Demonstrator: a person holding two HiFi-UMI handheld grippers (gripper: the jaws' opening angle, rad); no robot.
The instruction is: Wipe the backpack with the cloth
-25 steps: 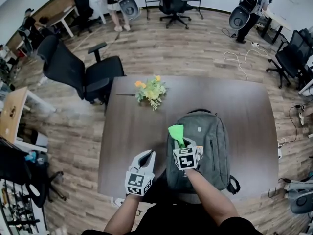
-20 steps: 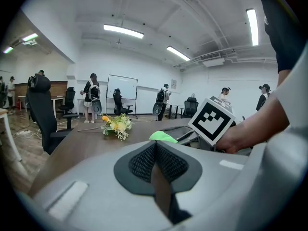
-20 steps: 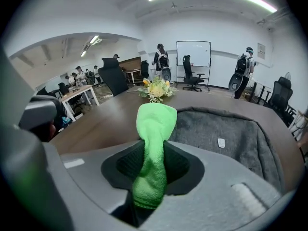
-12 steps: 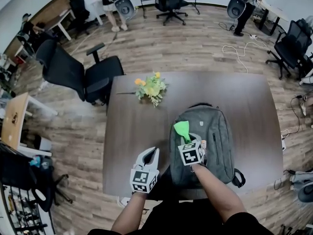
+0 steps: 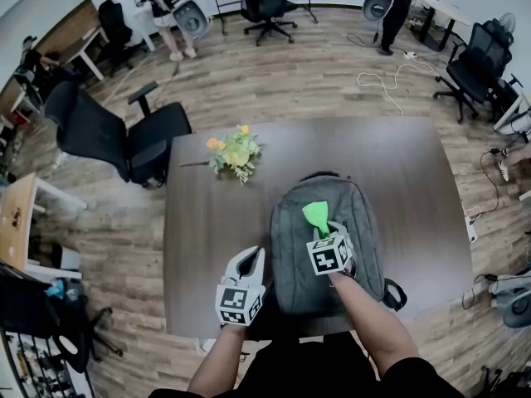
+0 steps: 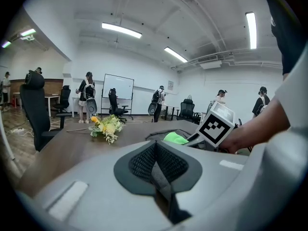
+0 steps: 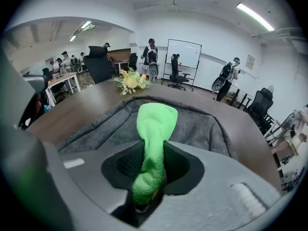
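Head view: the right tongs (image 5: 322, 232) are over the middle of the grey backpack (image 5: 365, 239), which lies flat on the tabletop (image 5: 211, 222) under and ahead of them; a green cloth (image 5: 316, 215) sticks out forward from their tips, and I judge it is held so to leave a free end for rubbing the fabric; from above I cannot tell if that end touches the backpack. The left tongs (image 5: 249, 262) are just left of the backpack, over bare wood, apparently only waiting; the person's arms and body cut off the near edge of the backpack; a bunch of flowers (image 5: 232, 152) lies well ahead of the left tongs.

Left gripper view: the left tongs are pressed together with nothing between them; to their right the cloth and the marker cube of the right tongs show; the backpack is mostly hidden behind the tongs' own body.

Right gripper view: the right tongs are pinching the cloth, which is bunched at the pinch and widens into a loose end ahead; the backpack spreads beneath and ahead of them; the cloth covers the spot it would touch, so contact is not clear.
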